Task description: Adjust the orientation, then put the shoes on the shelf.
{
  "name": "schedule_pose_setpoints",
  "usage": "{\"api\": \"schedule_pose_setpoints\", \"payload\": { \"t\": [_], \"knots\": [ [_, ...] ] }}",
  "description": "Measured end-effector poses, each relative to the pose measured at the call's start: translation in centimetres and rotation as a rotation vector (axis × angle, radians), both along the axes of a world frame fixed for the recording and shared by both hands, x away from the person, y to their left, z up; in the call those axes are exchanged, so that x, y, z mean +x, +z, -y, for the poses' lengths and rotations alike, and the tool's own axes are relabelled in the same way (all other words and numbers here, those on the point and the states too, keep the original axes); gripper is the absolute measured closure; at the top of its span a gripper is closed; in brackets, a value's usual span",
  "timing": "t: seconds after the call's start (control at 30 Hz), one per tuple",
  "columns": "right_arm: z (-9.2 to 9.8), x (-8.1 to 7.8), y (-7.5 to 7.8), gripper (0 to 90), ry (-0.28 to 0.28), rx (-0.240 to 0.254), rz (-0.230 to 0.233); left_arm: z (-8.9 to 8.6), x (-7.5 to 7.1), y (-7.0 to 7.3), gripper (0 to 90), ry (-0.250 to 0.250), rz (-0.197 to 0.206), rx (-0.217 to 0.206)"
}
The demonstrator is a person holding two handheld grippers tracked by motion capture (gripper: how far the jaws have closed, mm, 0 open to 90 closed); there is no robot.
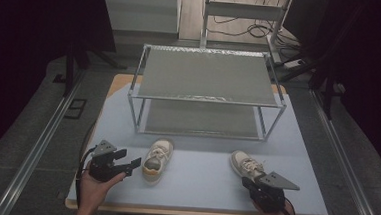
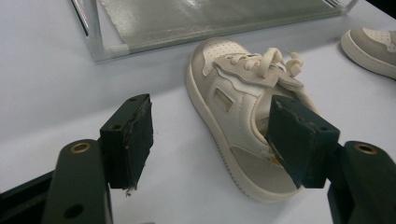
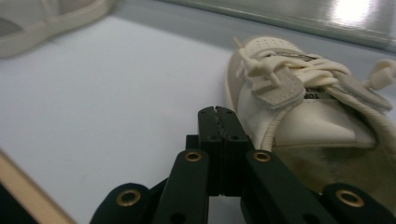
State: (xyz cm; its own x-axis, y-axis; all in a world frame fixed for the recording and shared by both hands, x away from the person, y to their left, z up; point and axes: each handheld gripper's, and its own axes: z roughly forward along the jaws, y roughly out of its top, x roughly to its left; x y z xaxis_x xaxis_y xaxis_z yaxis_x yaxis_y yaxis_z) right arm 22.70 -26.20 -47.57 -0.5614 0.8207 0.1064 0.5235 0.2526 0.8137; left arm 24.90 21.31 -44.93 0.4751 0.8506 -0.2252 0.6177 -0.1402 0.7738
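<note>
Left gripper (image 1: 134,165) gapes beside left shoe (image 1: 157,159); right gripper (image 3: 218,113) closed, empty, at right shoe (image 1: 246,165) heel. Approach step; next likely needs right jaws opened, both gripping for the rack (image 1: 206,101).

Your left gripper (image 1: 134,165) and right gripper (image 1: 248,181) are matte black, each topped with a grey three-cornered plate. Brass-ringed screw holes dot the jaw links. The left pads (image 2: 135,140) look frayed. Black cables trail by your wrists at the frame's bottom.
</note>
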Motion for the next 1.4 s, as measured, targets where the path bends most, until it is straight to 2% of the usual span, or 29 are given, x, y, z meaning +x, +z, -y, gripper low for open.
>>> {"api": "schedule_pose_setpoints", "payload": {
  "t": [0.03,0.13,0.27,0.3,0.33,0.47,0.5,0.67,0.7,0.77,0.9,0.97,1.1,1.17,1.23,1.4],
  "knots": [
    [0.0,0.0,0.0,87.9,0.000,0.000,0.000,0.0,0.0,0.0,31.9,0.000,0.000,0.000],
    [-0.1,-0.3,0.8,81.0,0.047,0.031,0.013,0.1,-0.2,0.3,31.7,-0.007,0.005,0.000],
    [-0.1,-0.9,2.3,63.6,0.065,0.049,0.079,0.2,-0.4,0.7,31.1,-0.010,0.016,-0.007],
    [-0.1,-0.9,2.3,63.6,0.065,0.049,0.079,0.2,-0.4,0.7,30.6,-0.010,0.016,-0.007],
    [0.2,-1.1,3.2,51.4,0.056,0.057,0.110,0.3,-0.6,0.9,30.4,-0.011,0.021,-0.010],
    [1.0,-1.0,4.4,35.1,0.029,0.046,0.137,0.7,-1.3,1.7,27.9,-0.019,0.034,-0.008],
    [1.2,-0.9,4.6,33.8,0.022,0.041,0.135,0.8,-1.4,2.0,27.5,-0.020,0.038,-0.007],
    [2.4,-0.3,4.8,28.3,-0.005,0.037,0.106,1.3,-1.9,2.7,24.9,-0.025,0.023,-0.001],
    [3.1,0.1,4.4,25.0,-0.023,0.031,0.078,1.8,-1.9,2.7,24.1,-0.040,0.007,0.005],
    [3.5,0.5,4.0,23.2,-0.034,0.024,0.055,2.3,-1.9,2.7,23.0,-0.046,-0.007,0.016],
    [3.9,0.9,3.4,20.3,-0.058,0.019,0.031,3.4,-2.0,2.5,19.4,-0.051,-0.027,0.037],
    [4.0,1.2,3.0,18.0,-0.067,0.018,0.013,4.5,-2.0,2.1,15.4,-0.055,-0.043,0.061],
    [3.9,1.6,2.6,16.1,-0.071,0.006,-0.010,5.4,-1.6,1.5,13.4,-0.056,-0.067,0.075],
    [3.8,2.0,2.0,15.1,-0.076,-0.004,-0.035,6.5,-1.0,0.6,12.0,-0.051,-0.096,0.119],
    [3.6,2.3,1.5,14.7,-0.081,-0.012,-0.049,7.0,-0.6,0.1,11.2,-0.036,-0.107,0.145],
    [3.1,2.7,0.7,14.1,-0.074,-0.023,-0.077,7.6,0.4,-0.9,10.2,-0.013,-0.128,0.178]
  ]
}}
